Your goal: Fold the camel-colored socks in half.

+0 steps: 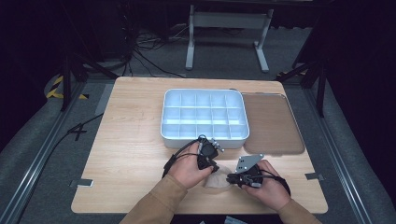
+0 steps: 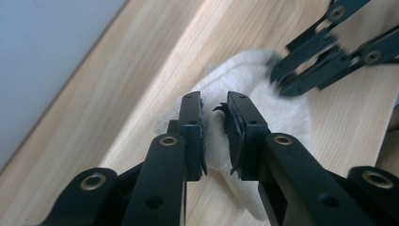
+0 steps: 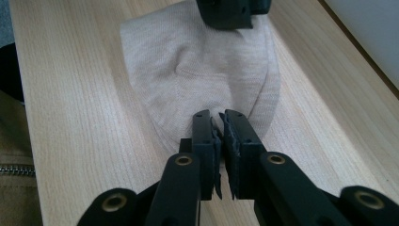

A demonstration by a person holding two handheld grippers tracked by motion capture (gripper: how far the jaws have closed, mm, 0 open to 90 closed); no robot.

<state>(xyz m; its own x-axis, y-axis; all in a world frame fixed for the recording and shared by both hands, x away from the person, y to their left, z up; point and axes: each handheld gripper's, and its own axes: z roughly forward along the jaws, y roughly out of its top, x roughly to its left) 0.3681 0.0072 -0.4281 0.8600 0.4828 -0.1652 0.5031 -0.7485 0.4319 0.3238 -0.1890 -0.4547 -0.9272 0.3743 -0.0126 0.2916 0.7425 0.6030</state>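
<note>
A beige knitted cloth lies crumpled on the wooden table near its front edge, between my two hands. My left gripper comes at it from the left, its jaws closed on a thick fold of the cloth with fabric filling the narrow gap at the tips. From the right, my right gripper pinches the rounded near edge of the cloth, jaws almost touching. The right gripper also shows on the cloth's far side in the left gripper view, and the left gripper at the top of the right gripper view.
A white tray divided into several compartments stands behind the hands at the table's middle. A flat brown lid lies to its right. Bare wood stretches to the left of the tray and hands. A cable trails from the left gripper.
</note>
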